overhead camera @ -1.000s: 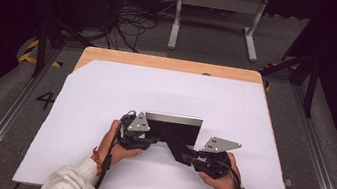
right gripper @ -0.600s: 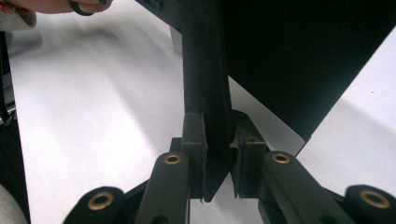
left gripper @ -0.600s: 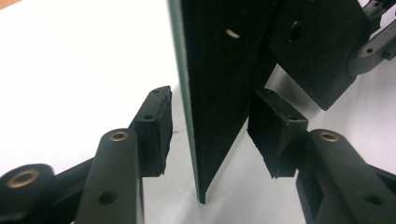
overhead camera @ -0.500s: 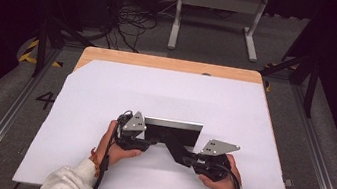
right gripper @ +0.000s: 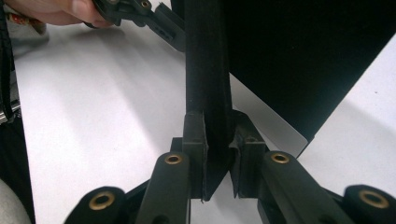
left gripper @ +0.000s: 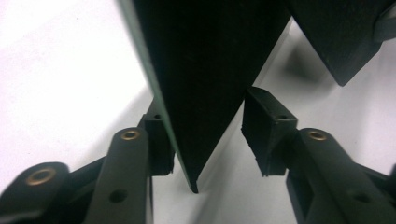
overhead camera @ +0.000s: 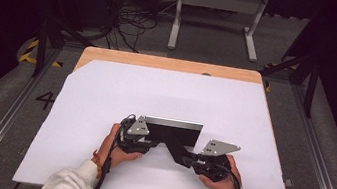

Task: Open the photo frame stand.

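Near table's front edge: right gripper (right gripper: 217, 154) clamped on black sheet (overhead camera: 174, 137), steadying it; left gripper (left gripper: 205, 135) jaws just closing, one pad short, re-gripping.

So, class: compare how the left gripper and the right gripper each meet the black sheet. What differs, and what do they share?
The right gripper has both pads clamped on the black sheet; the left gripper has one pad on it, the other apart. Left jaws stand wider, having just been closing. Both are hand-held, jaws around folded corners of the sheet.
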Available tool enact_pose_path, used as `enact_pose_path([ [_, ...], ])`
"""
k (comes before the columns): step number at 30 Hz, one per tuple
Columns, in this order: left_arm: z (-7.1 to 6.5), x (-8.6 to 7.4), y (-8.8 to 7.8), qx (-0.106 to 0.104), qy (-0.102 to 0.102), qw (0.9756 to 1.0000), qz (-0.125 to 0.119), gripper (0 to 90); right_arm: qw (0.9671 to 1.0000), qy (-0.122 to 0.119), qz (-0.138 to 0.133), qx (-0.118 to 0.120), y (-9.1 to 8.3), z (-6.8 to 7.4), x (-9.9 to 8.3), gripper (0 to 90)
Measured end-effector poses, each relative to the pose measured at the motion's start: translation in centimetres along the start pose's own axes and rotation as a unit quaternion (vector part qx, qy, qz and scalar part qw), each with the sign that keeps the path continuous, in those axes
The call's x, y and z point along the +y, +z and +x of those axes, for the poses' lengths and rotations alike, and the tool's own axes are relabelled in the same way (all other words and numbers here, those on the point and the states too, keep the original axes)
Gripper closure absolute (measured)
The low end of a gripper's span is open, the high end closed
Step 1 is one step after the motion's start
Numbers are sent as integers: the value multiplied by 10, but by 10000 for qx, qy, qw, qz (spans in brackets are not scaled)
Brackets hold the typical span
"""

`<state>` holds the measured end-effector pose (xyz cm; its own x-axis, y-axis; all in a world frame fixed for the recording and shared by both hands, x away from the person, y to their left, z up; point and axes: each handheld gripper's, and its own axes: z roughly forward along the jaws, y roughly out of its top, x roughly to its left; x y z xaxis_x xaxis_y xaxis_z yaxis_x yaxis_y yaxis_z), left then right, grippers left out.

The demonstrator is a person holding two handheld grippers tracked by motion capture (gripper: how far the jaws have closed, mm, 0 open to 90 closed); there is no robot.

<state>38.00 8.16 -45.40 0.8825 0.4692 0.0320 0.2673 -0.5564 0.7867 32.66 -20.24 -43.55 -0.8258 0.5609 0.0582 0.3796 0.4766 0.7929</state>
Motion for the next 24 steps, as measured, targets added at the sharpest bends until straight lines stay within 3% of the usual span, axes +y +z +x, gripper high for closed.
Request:
enact_pose_path([
  [5, -4, -1, 1, 150, 118, 9998, 9, 590, 10000, -10, -7, 14, 0, 0, 0, 791],
  [21, -6, 1, 3, 543, 229, 9983, -12, 569, 9999, -130, 9, 36, 0, 4, 0, 804],
  [24, -5, 1, 2, 643, 344, 9973, -8, 568, 9999, -147, 14, 55, 0, 5, 0, 806],
])
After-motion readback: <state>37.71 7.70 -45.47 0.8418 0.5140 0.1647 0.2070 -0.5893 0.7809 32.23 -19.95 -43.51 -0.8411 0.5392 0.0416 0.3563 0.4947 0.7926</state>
